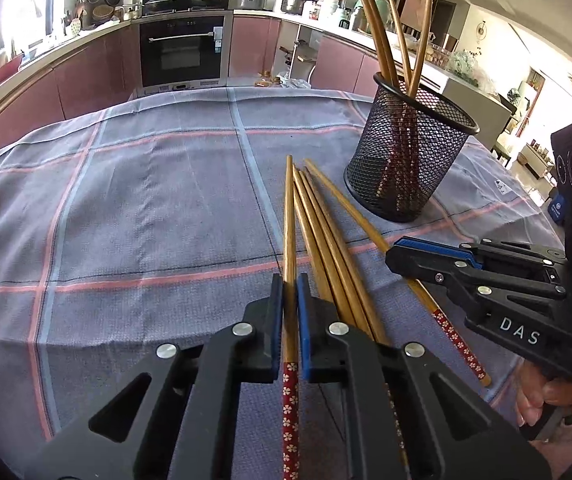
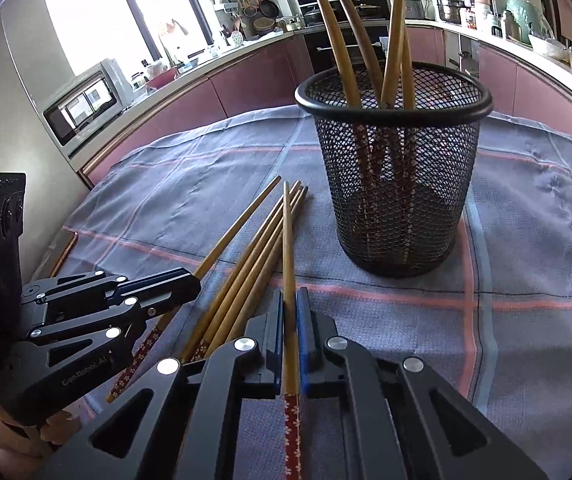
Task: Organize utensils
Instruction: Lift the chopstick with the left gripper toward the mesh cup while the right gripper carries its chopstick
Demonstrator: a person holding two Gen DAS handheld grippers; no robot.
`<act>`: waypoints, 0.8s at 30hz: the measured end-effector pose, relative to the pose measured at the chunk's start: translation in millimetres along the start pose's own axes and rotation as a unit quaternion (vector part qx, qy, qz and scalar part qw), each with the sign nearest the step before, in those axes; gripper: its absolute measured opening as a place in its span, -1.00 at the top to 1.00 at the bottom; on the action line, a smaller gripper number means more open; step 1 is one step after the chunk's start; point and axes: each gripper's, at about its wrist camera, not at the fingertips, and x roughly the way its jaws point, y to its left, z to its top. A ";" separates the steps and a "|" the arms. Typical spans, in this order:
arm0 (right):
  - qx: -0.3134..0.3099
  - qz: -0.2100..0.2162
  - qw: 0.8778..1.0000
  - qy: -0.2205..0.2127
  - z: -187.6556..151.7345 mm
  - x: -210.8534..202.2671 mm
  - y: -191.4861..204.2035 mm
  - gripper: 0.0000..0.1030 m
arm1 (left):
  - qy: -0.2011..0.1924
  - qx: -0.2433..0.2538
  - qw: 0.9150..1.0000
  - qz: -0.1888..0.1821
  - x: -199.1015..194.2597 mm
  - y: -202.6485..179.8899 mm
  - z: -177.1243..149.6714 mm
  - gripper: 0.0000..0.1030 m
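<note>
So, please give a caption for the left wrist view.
Left tongs shut on one chopstick beside the mesh cup; right tongs grip another.

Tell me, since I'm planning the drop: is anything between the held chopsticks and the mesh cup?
Nothing visible blocks the way. Each hand-held gripper, left and right, is shut on a chopstick; bare tablecloth lies before the mesh cup. Only the chopsticks already standing inside crowd its opening.

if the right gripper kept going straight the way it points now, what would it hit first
Probably the tablecloth, just left of the mesh holder. The right gripper, shut on a chopstick, angles down at it; depth is unclear.
</note>
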 end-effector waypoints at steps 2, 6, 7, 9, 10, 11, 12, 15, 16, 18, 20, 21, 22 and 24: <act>-0.011 0.009 1.000 -0.001 -0.5 -4.4 3.6 0.89 | -0.001 0.006 1.000 -0.005 -3.8 -2.3 -1.8 0.85; -0.028 0.018 0.999 0.011 -2.8 -3.4 10.2 0.89 | 0.010 0.016 1.000 -0.018 -3.6 -6.1 -6.4 0.85; -0.030 0.018 0.999 0.016 -3.5 -1.8 10.9 0.89 | 0.014 0.019 1.000 -0.019 -2.5 -7.0 -8.0 0.85; -0.032 0.016 0.999 0.024 -4.1 1.4 10.7 0.89 | 0.019 0.022 0.999 -0.019 -1.0 -7.6 -10.3 0.85; -0.032 0.015 0.999 0.028 -4.0 2.8 10.2 0.89 | 0.020 0.023 0.999 -0.020 -0.8 -7.6 -10.4 0.85; -0.032 0.013 0.999 0.030 -3.6 4.2 9.5 0.88 | 0.022 0.025 0.999 -0.023 -0.5 -6.8 -9.8 0.85; -0.033 0.010 0.999 0.033 -3.3 5.6 9.7 0.84 | 0.025 0.025 0.999 -0.027 0.4 -6.0 -8.4 0.84; -0.037 0.006 0.998 0.041 -0.8 12.0 10.3 0.83 | 0.033 0.019 0.999 -0.034 6.1 -1.2 -3.6 0.82; -0.038 0.006 0.998 0.041 0.3 13.5 10.6 0.83 | 0.033 0.019 0.999 -0.031 8.1 0.0 -2.5 0.82; -0.040 0.007 0.998 0.042 1.6 16.5 10.7 0.83 | 0.036 0.020 0.998 -0.037 12.0 2.1 1.6 0.82; -0.041 0.010 0.998 0.043 3.1 18.7 10.9 0.83 | 0.039 0.018 0.998 -0.044 16.0 3.4 5.3 0.81; -0.039 0.010 0.998 0.042 3.6 18.9 10.4 0.87 | 0.039 0.016 0.998 -0.046 17.4 4.1 7.3 0.81; -0.037 0.011 0.998 0.041 3.9 18.5 9.6 0.88 | 0.041 0.014 0.998 -0.047 18.5 5.2 8.3 0.82; -0.040 0.012 0.998 0.036 3.5 15.3 10.1 0.89 | 0.040 0.012 0.998 -0.042 19.6 4.9 10.2 0.83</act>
